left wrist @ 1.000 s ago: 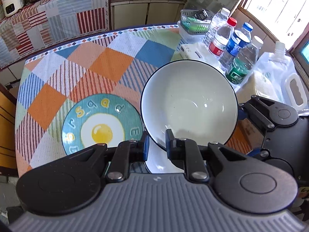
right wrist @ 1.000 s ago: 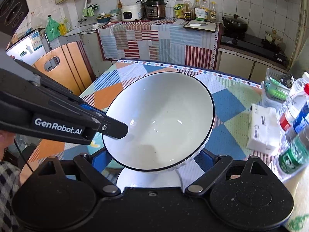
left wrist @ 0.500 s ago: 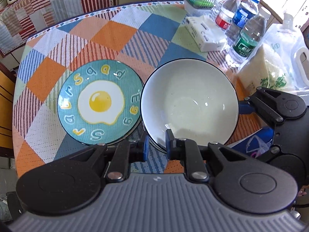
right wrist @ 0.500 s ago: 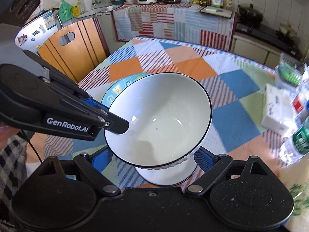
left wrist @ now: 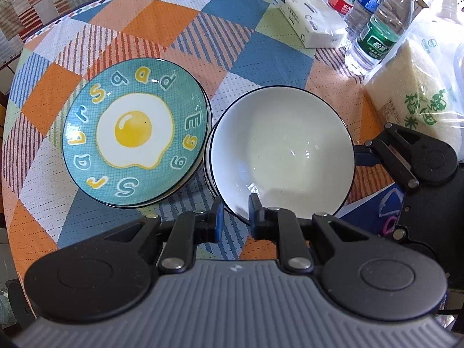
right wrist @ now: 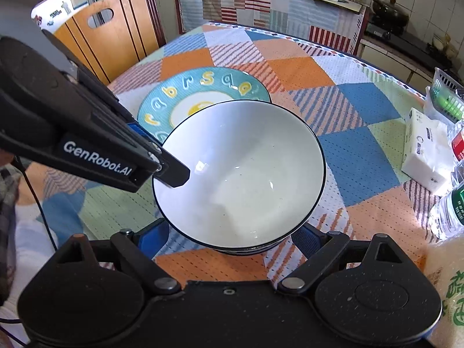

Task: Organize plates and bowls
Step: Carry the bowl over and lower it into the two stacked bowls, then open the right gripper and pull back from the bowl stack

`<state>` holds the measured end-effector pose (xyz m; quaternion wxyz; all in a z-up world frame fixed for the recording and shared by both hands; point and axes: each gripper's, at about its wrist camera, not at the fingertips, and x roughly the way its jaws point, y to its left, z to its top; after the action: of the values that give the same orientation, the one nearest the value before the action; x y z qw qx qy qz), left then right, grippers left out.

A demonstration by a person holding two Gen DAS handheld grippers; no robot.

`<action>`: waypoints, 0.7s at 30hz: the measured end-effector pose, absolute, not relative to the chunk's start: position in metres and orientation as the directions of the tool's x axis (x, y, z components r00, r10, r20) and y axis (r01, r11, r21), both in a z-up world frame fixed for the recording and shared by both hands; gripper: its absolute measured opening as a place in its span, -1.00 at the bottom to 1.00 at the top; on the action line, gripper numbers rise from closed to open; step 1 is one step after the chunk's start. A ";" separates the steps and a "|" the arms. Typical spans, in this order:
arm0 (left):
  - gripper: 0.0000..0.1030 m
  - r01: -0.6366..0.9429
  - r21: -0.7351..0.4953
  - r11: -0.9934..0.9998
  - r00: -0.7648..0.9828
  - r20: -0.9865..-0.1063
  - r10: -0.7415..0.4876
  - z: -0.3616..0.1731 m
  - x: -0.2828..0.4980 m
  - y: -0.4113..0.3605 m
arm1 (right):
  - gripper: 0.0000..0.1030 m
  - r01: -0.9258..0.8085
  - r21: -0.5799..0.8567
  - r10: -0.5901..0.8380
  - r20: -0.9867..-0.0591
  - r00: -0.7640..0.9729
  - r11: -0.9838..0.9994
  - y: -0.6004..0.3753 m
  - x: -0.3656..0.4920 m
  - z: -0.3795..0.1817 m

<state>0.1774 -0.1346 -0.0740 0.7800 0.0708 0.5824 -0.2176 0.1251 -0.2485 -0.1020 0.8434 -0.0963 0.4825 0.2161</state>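
Down comes the white bowl (left wrist: 282, 150) beside the egg plate (left wrist: 136, 132) — left gripper (left wrist: 235, 213) pinching its rim, right gripper (right wrist: 232, 239) straddling its base, contact unclear — next, a gentle release.

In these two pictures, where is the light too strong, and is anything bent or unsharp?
Left wrist view: sunlight washes out the rice bag and water bottles at upper right; small glints inside the white bowl; the fisheye curves the table edge. Right wrist view: light is more even; the left gripper close to the lens looks slightly soft.
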 end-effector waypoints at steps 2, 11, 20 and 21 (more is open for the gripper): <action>-0.70 0.421 -0.142 0.896 0.215 -0.944 -0.251 -0.079 0.179 -0.137 | 0.82 -0.453 0.032 0.259 -0.856 0.448 0.891 -0.249 0.125 -0.104; -0.65 0.437 -0.073 0.897 0.241 -0.951 -0.195 -0.086 0.181 -0.146 | 0.81 -0.429 -0.015 0.210 -0.856 0.473 0.903 -0.245 0.127 -0.116; -0.45 0.456 -0.073 0.887 0.239 -0.950 -0.201 -0.087 0.178 -0.149 | 0.82 -0.412 -0.081 0.158 -0.844 0.513 0.907 -0.237 0.122 -0.118; -0.39 0.454 -0.079 0.887 0.241 -0.948 -0.208 -0.087 0.177 -0.147 | 0.82 -0.406 -0.082 0.155 -0.842 0.516 0.910 -0.237 0.121 -0.118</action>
<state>0.1767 -0.1473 -0.0872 0.7804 0.1065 0.5785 -0.2120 0.1209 -0.2371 -0.1179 0.8602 -0.1352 0.4639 0.1629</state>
